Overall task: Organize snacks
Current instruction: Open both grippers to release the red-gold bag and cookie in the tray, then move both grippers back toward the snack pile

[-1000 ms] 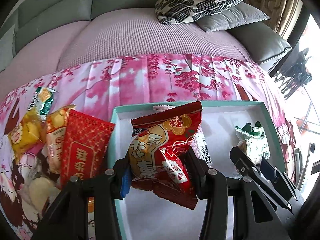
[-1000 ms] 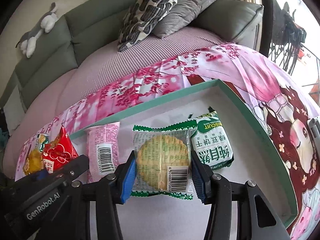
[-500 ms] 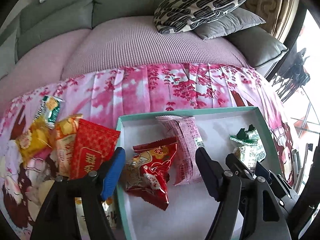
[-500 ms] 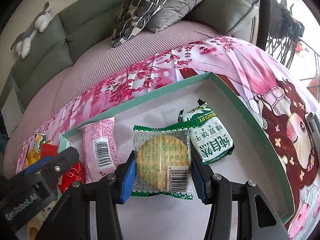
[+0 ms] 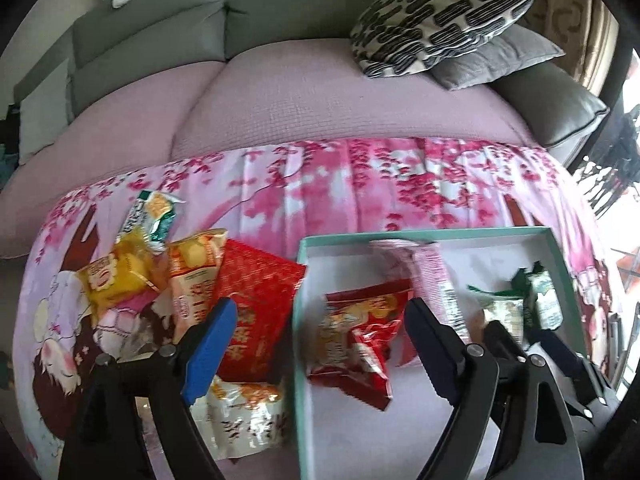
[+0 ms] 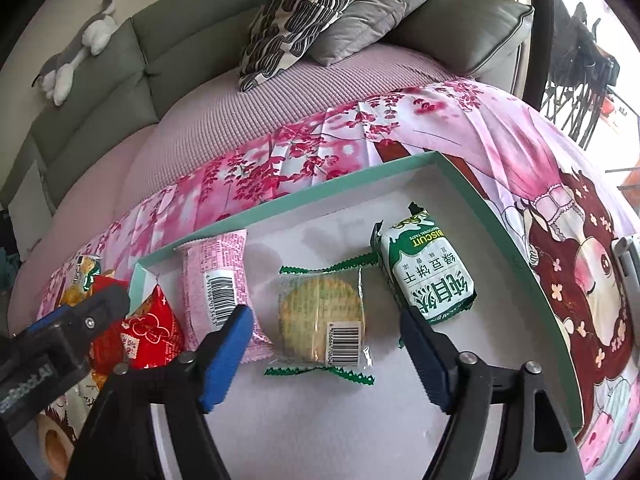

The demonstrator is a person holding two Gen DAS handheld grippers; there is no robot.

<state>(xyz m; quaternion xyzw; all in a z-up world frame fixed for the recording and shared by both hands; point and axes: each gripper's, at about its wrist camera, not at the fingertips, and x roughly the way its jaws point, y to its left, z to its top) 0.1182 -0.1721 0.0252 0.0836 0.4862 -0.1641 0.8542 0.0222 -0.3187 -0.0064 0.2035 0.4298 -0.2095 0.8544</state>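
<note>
Now we are holding both grippers over the box (image 6: 304, 196), jaws having just been opening. Our left gripper (image 5: 320, 326) is standing wide, with the red packet (image 5: 356, 340) lying loose in the box between its fingers. Our right gripper (image 6: 326, 336) is gaping too, the clear biscuit packet (image 6: 320, 320) resting free on the box floor between the pink packet (image 6: 218, 280) and green packet (image 6: 430, 276)

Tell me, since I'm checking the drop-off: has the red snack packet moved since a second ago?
Yes. The red snack packet has dropped from the left hand-held gripper, whose jaws have just been opening, onto the floor of the teal box.
</note>
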